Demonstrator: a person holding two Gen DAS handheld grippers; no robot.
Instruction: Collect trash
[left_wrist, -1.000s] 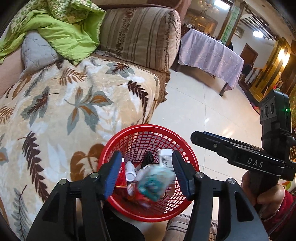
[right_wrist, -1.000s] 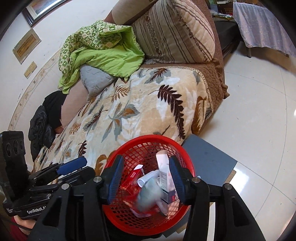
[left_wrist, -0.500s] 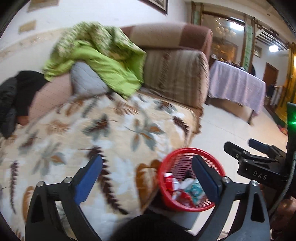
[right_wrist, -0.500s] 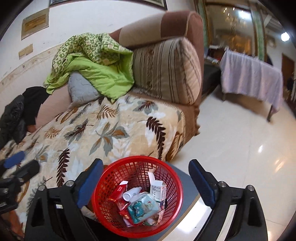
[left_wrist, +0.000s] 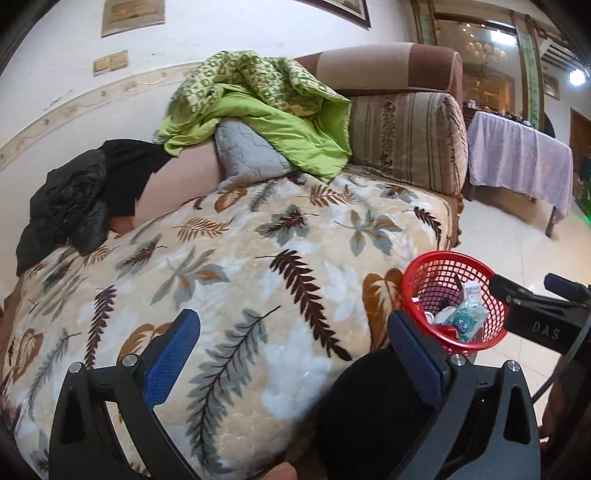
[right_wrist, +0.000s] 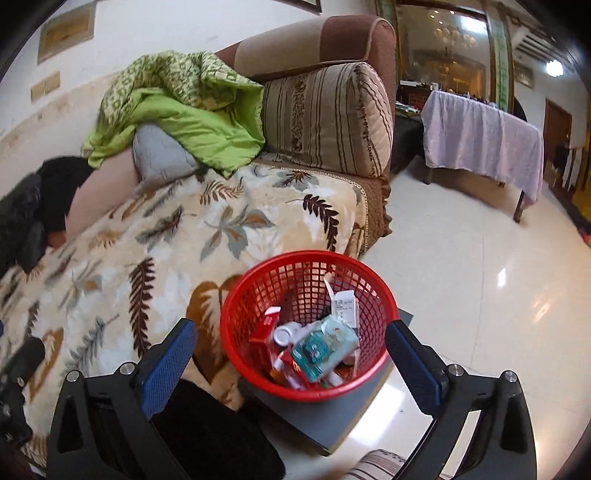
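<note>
A red mesh basket (right_wrist: 236, 332) stands on a grey board beside the sofa and holds several pieces of trash: a teal packet (right_wrist: 325, 349), a white carton (right_wrist: 345, 308), red wrappers (right_wrist: 264, 334) and a small white bottle. My right gripper (right_wrist: 291, 360) is wide open and empty, just above and in front of the basket. My left gripper (left_wrist: 291, 356) is wide open and empty over the leaf-print blanket (left_wrist: 240, 266), with the basket (left_wrist: 412, 291) to its right. The right gripper's body (left_wrist: 535, 321) shows at the right edge of the left wrist view.
The sofa carries a green quilt (left_wrist: 266, 110), a grey pillow (left_wrist: 247, 155), a black jacket (left_wrist: 77, 199) and a striped cushion (left_wrist: 406, 136). A table with a lilac cloth (right_wrist: 480, 136) stands across the glossy tiled floor (right_wrist: 480, 288). A dark round shape (left_wrist: 369, 413) sits below the left gripper.
Both grippers opened wide and pulled back and up from the basket. The teal packet dropped into the basket. The left gripper swung left over the blanket.
</note>
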